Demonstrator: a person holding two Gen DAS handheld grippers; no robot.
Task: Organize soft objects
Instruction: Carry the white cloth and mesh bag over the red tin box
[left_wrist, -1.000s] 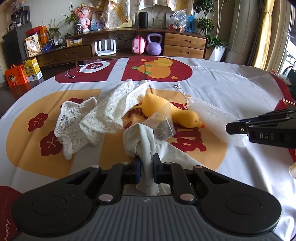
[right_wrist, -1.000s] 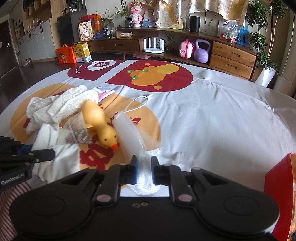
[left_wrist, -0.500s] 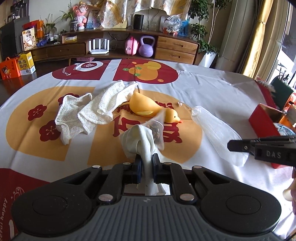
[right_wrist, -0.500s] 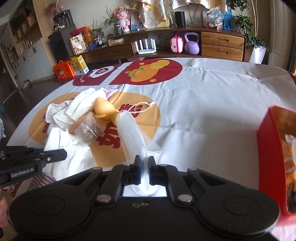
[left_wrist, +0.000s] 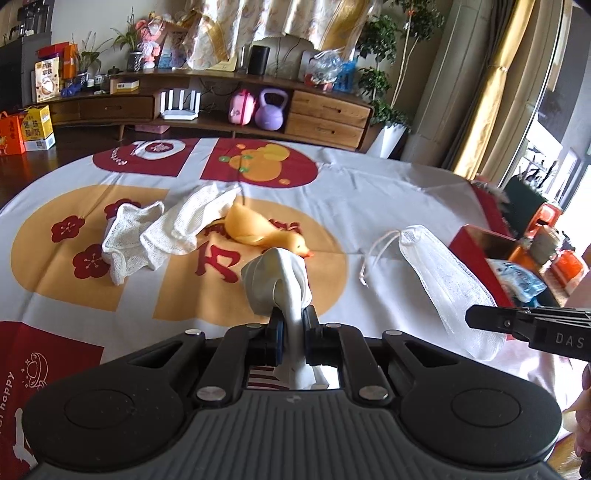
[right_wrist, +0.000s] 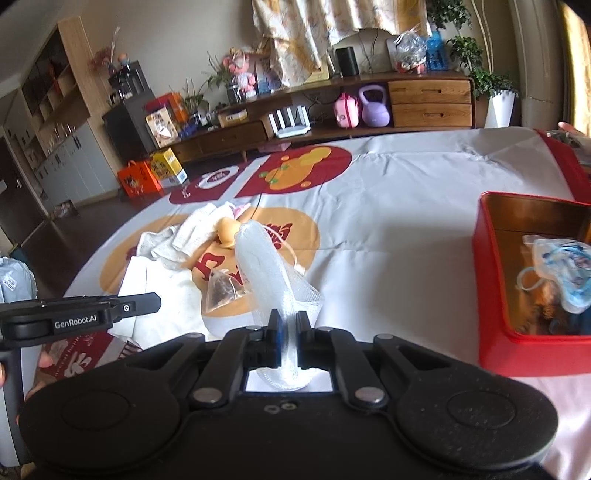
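Your left claw (left_wrist: 292, 334) pinches the white cloth (left_wrist: 276, 282), your right claw (right_wrist: 287, 334) the mesh bag (right_wrist: 263, 266); duck (left_wrist: 264, 232) and knit rags (left_wrist: 162, 230) await the red box (right_wrist: 495, 280).

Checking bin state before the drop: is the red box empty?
No. In the right wrist view the red box already holds a blue and white pouch.

white cloth (left_wrist: 275, 280) and mesh bag (right_wrist: 266, 266) hang pinched; yellow duck (left_wrist: 266, 234) lies flat.
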